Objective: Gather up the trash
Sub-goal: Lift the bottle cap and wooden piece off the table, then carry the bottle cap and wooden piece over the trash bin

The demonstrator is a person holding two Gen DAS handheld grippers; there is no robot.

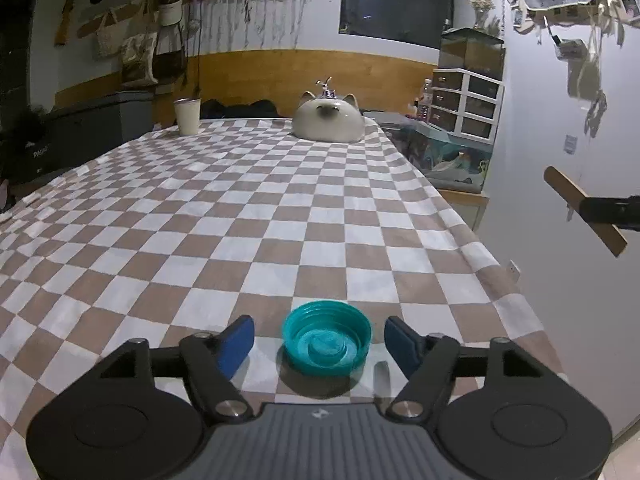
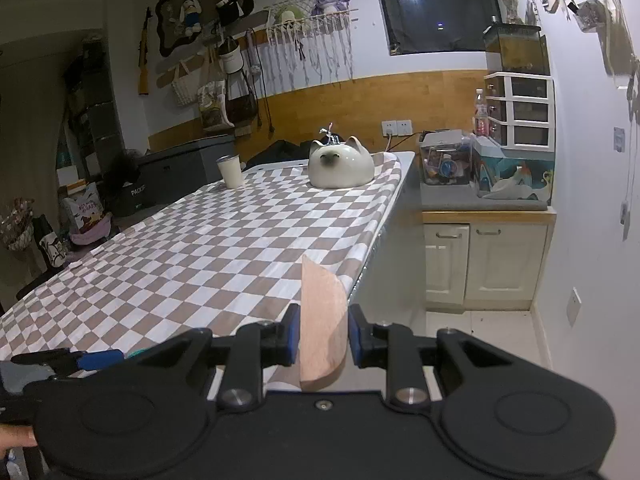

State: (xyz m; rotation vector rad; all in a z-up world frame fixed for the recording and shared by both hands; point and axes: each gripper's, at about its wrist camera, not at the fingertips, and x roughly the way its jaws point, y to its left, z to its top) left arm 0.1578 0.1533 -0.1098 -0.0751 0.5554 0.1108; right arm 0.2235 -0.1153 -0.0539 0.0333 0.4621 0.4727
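**Teal cap between parted left jaws; right gripper clamps a wooden board**

Left wrist view: the left gripper [image 1: 320,338] sits low over the near edge of a table covered by a brown-and-white checkered cloth [image 1: 248,216]. A round teal plastic bottle cap [image 1: 327,338] lies on the cloth, open side up, inner rings showing. It rests between the two blue-padded fingers [image 1: 237,344], with a clear gap on either side; neither pad touches it. The jaws stand partly apart, wider than the cap.

Right wrist view: the right gripper [image 2: 323,336] is closed narrow on a flat, light-brown wooden board with a rounded end [image 2: 322,320]. The board stands on edge between the blue pads, both pads against its faces, and its far end sticks up and forward over the table's right edge. The same board, held by the dark gripper tip, shows at the right margin of the left wrist view, off the table's side.

At the lower left of the right wrist view, one blue finger of the left gripper is visible by the table's near edge, and a fingertip of the person's hand [image 2: 18,436] shows at the frame edge.

Far end of the table: a cream ceramic cat-shaped dish [image 1: 328,122] on the right, a cream tumbler with a metal rim [image 1: 187,116] on the left, well apart from each other and from the cap.
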